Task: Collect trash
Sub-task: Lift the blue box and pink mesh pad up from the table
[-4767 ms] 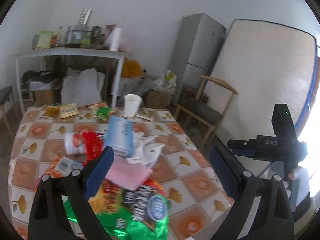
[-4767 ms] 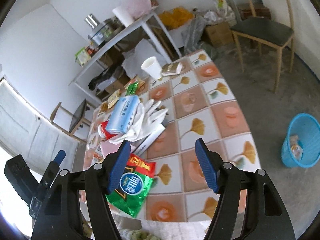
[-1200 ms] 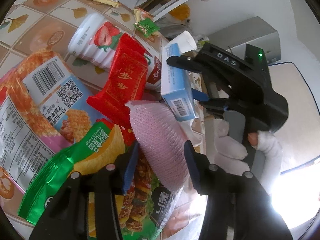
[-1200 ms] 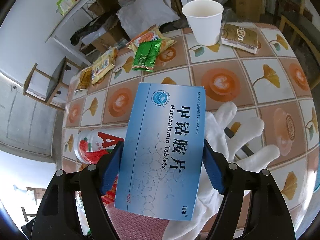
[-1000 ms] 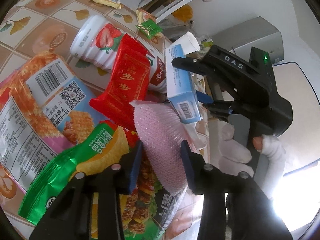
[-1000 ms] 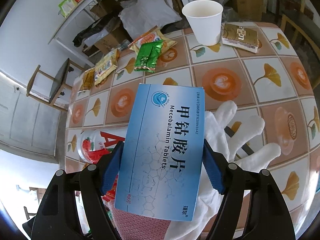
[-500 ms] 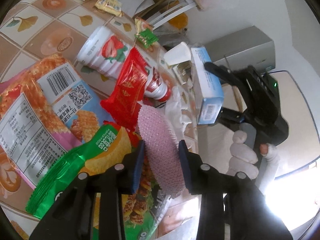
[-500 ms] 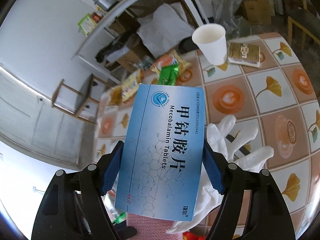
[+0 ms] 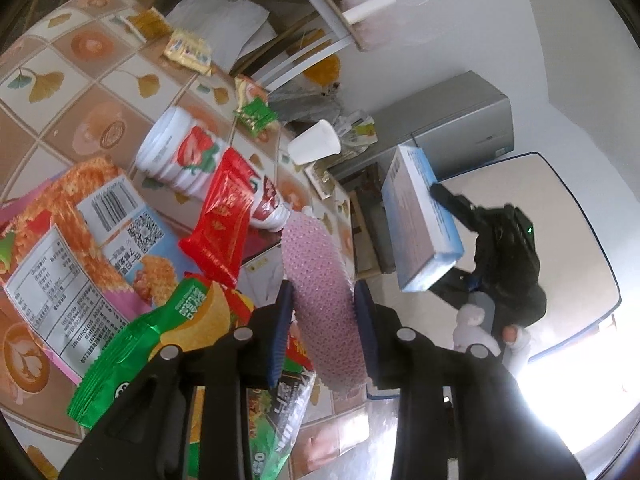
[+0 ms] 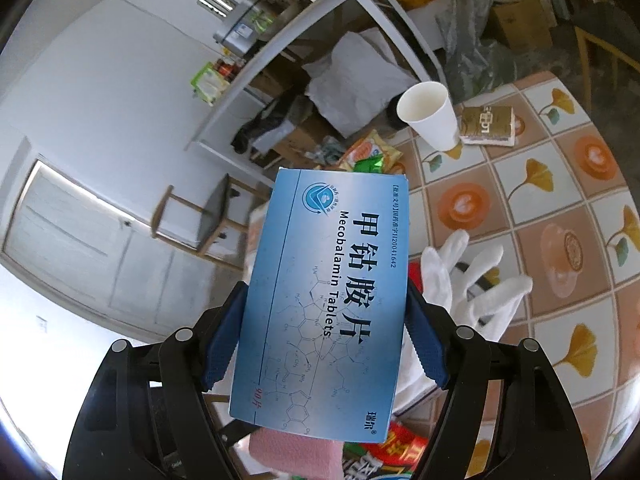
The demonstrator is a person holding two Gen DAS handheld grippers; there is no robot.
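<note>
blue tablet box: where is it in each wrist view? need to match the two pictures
Left wrist: the blue cardboard tablet box is right of centre, seen edge-on, held up by the right tool in front of the grey fridge.
Right wrist: it fills the centre, printed face to the camera, clamped between the blue pads.
Shared landmark: the white paper cup, standing on the tiled tablecloth beyond the box in both views.

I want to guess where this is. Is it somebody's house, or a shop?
Most likely a home, a lived-in kitchen or dining room. There is a fridge, a table with a flowery tiled cloth covered in snack wrappers, and a white shelf stacked with pots and jars.
</note>
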